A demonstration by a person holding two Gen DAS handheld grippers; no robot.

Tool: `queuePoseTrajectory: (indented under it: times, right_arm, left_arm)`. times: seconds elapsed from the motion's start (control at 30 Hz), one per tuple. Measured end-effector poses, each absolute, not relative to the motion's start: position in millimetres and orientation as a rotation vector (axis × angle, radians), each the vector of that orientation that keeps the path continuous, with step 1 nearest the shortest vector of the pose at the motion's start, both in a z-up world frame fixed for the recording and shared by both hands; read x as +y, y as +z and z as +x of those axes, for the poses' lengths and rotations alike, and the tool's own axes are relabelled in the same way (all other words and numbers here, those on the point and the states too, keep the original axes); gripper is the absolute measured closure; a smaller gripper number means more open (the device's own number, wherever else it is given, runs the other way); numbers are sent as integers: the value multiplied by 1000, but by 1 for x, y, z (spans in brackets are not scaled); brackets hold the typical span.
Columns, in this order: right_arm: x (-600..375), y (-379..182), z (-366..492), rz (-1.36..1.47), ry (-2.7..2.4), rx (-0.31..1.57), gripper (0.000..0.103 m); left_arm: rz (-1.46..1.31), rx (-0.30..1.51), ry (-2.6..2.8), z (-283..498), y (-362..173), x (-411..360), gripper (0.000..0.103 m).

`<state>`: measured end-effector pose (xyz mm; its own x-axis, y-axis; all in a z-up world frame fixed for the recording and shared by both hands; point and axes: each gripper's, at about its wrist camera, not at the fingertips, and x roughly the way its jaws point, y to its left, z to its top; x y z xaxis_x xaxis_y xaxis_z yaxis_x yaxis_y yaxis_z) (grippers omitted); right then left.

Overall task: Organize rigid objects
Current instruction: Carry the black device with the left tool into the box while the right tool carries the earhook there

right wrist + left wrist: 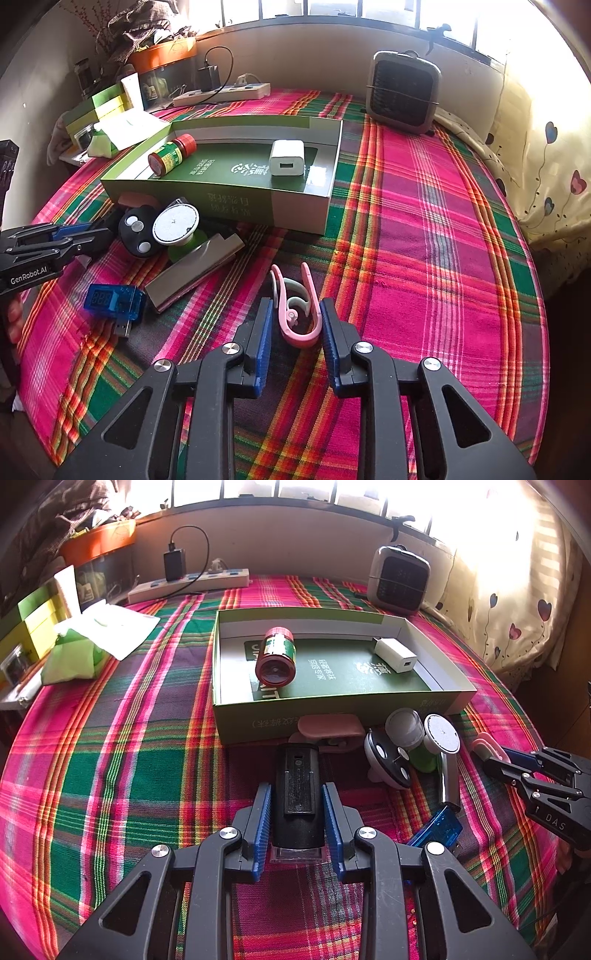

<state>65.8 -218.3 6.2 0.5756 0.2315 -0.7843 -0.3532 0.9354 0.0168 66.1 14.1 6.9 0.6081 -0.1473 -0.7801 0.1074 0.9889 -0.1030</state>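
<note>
While both grippers sit low over the plaid-covered table [424, 221]:
Left gripper [297, 805]: fingers closed against the sides of a black rectangular device [296, 794]; device flat on the cloth near the front edge.
Green box [236, 716]: open tray at mid-table, toward the back; red-capped bottle [277, 657] lying on its side at its left end, white charger [395, 654] at its right end.
Loose pile along the box's front wall: pink clip [328, 727], black round disc [138, 230], white round disc [175, 223], silver bar [195, 271], blue USB meter [110, 299] nearest the front edge.
Right gripper [295, 321]: fingers partly open, straddling a pink hook-shaped clip [295, 325]; right pad touching it, left pad just beside; grip not settled.
Back edge: power strip [188, 585] left, small heater [404, 92] right.
</note>
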Motion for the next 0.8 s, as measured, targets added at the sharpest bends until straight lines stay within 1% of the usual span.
queuePoseTrajectory:
  times: [0.07,0.1,0.6,0.8]
  right_arm:
    - [-219,7,66,-144,344,896,77]
    - [-219,7,66,-139,343,896,79]
    - [-222,15,63,-106,335,874,80]
    - [-219,22,62,-102,336,854,79]
  left_arm:
    - [-49,907,-150,67,7,15,77]
    - [-51,907,-150,67,7,15,77]
    - [-63,896,-163,61,14,18,77]
    - [-69,876,-173,58,24,19,77]
